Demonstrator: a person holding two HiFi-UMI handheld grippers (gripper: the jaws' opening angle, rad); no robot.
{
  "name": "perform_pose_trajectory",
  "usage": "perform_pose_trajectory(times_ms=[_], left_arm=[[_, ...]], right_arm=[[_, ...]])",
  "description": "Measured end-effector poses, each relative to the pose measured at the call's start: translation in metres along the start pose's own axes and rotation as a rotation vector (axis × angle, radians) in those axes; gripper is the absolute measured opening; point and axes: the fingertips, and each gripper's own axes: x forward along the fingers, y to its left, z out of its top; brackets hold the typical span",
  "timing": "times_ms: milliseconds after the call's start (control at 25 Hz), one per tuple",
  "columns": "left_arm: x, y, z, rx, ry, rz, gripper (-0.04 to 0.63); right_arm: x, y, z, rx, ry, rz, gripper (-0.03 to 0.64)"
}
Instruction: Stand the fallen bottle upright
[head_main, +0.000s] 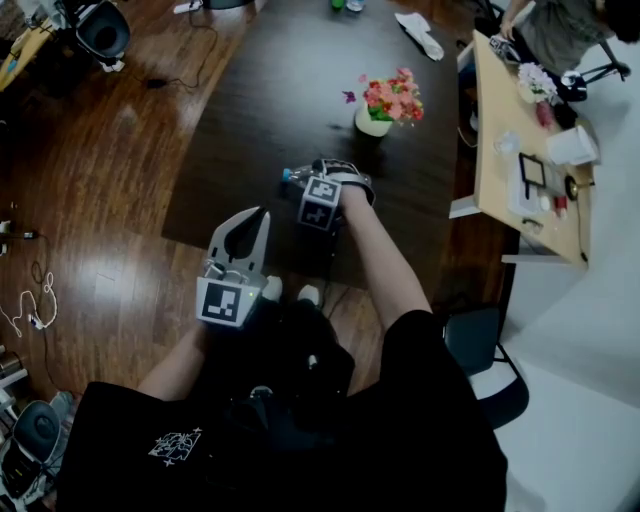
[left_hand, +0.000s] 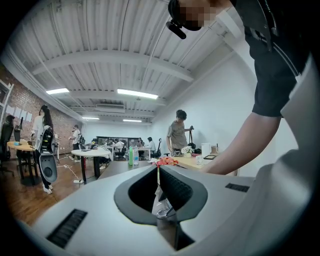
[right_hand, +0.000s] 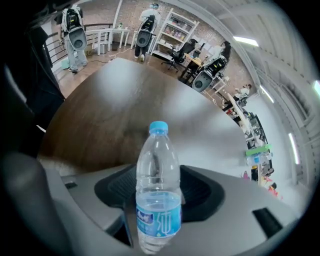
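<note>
A clear plastic water bottle (head_main: 296, 177) with a blue cap and blue label lies near the front edge of the dark table (head_main: 270, 100), cap pointing left in the head view. My right gripper (head_main: 320, 172) reaches steeply down over it. In the right gripper view the bottle (right_hand: 157, 165) fills the gap of the right gripper (right_hand: 160, 186), both dark pads against its sides, cap away from the camera. My left gripper (head_main: 259, 217) hovers off the table's near-left corner, held level, with nothing in it. In its own view the left gripper (left_hand: 158, 172) has its tips together.
A white pot of pink and red flowers (head_main: 385, 105) stands on the table behind the bottle. A white cloth (head_main: 420, 35) lies at the far end. A light wooden desk (head_main: 500, 150) with small items stands to the right, a dark chair (head_main: 480, 350) by my right elbow.
</note>
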Motion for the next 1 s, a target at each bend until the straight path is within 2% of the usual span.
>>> perform_pose_trajectory(times_ms=[160,400,480,600,680,760,1000], left_arm=[[0.000,0.000,0.000,-0.006,0.001,-0.002,0.011],[0.003,-0.006,0.006,-0.001,-0.011,-0.025,0.011],[0.002,-0.006,0.007,-0.007,-0.018,-0.025,0.011],[0.001,-0.009,0.007,0.002,-0.027,-0.033,0.011],[0.001,-0.012,0.006,0.009,-0.024,-0.042,0.010],[0.002,-0.012,0.005,0.015,-0.021,-0.044,0.011],[0.003,-0.010,-0.007,0.013,-0.034,-0.045,0.010]], right_arm=[[-0.019,-0.011,0.013,0.076,-0.111,-0.056,0.295],[-0.056,-0.038,0.021,0.325,-0.402,-0.153,0.295],[-0.073,-0.051,0.022,0.458,-0.513,-0.201,0.295],[-0.105,-0.071,0.020,0.728,-0.719,-0.275,0.295],[-0.122,-0.081,0.015,0.859,-0.835,-0.338,0.295],[-0.132,-0.086,0.013,0.909,-0.898,-0.404,0.295],[-0.135,-0.087,0.003,0.976,-0.979,-0.546,0.296]])
